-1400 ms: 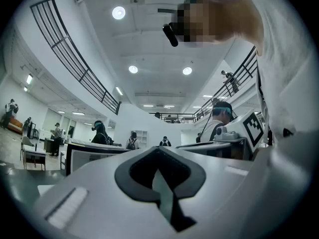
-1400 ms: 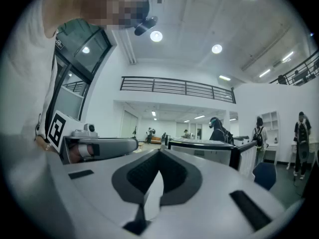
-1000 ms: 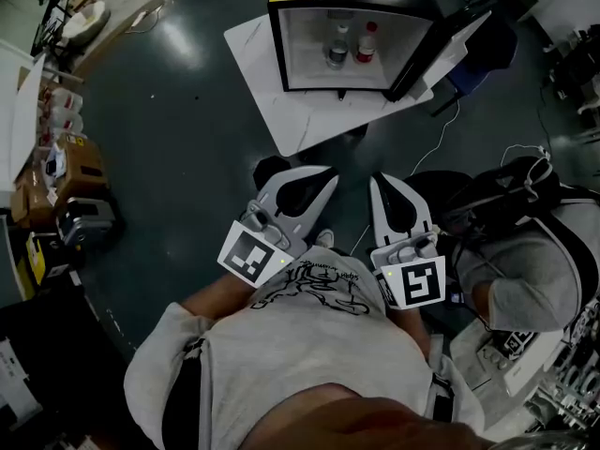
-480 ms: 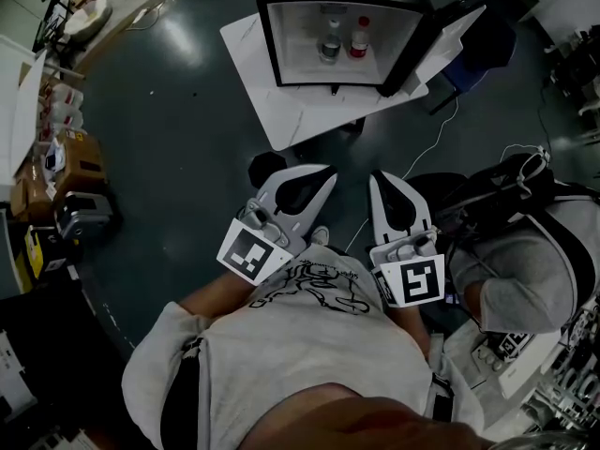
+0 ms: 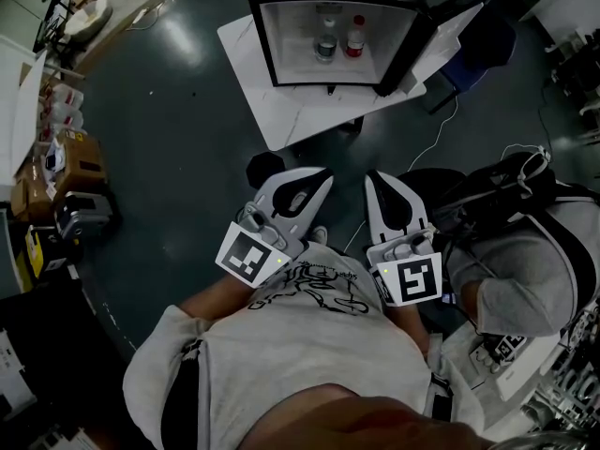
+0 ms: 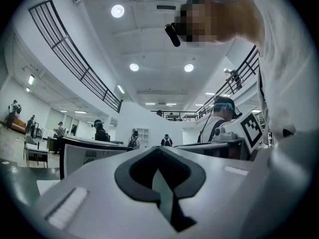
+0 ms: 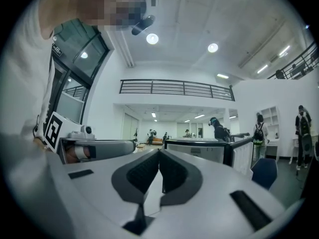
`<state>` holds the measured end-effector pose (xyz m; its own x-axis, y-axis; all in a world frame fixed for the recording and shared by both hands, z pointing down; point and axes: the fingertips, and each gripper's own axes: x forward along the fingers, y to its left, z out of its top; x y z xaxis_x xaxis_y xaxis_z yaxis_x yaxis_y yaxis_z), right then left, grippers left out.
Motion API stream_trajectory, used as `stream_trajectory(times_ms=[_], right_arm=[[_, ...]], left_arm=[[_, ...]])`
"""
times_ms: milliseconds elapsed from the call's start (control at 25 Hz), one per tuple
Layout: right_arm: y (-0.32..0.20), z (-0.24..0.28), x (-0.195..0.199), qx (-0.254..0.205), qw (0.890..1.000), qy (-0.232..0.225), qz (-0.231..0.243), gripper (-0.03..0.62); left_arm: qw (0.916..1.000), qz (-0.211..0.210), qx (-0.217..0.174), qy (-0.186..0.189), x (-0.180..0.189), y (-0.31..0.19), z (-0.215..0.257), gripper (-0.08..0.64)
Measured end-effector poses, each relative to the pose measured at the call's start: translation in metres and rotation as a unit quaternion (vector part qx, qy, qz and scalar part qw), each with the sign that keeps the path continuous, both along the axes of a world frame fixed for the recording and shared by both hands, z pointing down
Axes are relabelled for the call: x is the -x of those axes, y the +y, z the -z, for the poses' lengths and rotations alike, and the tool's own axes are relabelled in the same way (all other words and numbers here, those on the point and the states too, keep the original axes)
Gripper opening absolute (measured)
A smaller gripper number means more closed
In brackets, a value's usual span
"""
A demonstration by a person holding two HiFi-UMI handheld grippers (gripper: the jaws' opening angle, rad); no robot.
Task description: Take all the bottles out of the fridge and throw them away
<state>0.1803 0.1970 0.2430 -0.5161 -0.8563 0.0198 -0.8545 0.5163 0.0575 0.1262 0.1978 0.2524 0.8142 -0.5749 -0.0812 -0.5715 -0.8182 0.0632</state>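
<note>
A small black fridge point(image 5: 330, 7) stands open on a white slab point(image 5: 281, 101), its door point(image 5: 431, 40) swung out to the right. Inside stand two bottles, a clear one point(image 5: 326, 43) and a red-capped one point(image 5: 353, 37). My left gripper point(image 5: 327, 173) and right gripper point(image 5: 369, 177) are held side by side in front of my chest, pointing level toward the fridge and well short of it. Both are shut with nothing between the jaws. The left gripper view shows the closed left gripper point(image 6: 158, 152) and the fridge point(image 6: 84, 156); the right gripper view shows the closed right gripper point(image 7: 159, 152).
A seated person point(image 5: 525, 270) and a black bag point(image 5: 487, 195) are close on my right. A blue chair point(image 5: 478, 59) stands behind the fridge door. Cardboard boxes point(image 5: 75, 172) line the left side. A cable point(image 5: 436, 139) runs across the dark floor.
The fridge has shifted a little up and left in the head view. Both grippers have edged slightly left with it, still shut and side by side.
</note>
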Motion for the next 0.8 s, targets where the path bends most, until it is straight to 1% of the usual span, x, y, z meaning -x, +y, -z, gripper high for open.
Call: stream_trajectory(times_ms=[240, 600, 800], right_arm=[[-0.018, -0.001, 0.007, 0.005, 1.0, -0.02, 0.02, 0.008], [-0.056, 0.006, 0.014, -0.012, 1.0, 0.007, 0.006, 0.008], [-0.081, 0.008, 0.021, -0.016, 1.0, -0.001, 0.011, 0.008]], left_arm=[[0.9999, 0.006, 0.001, 0.009, 0.005, -0.021, 0.001, 0.008], [0.9999, 0.002, 0.0, 0.013, 0.011, -0.062, -0.001, 0.008], [0.9999, 0.004, 0.002, 0.016, 0.015, -0.089, -0.002, 0.008]])
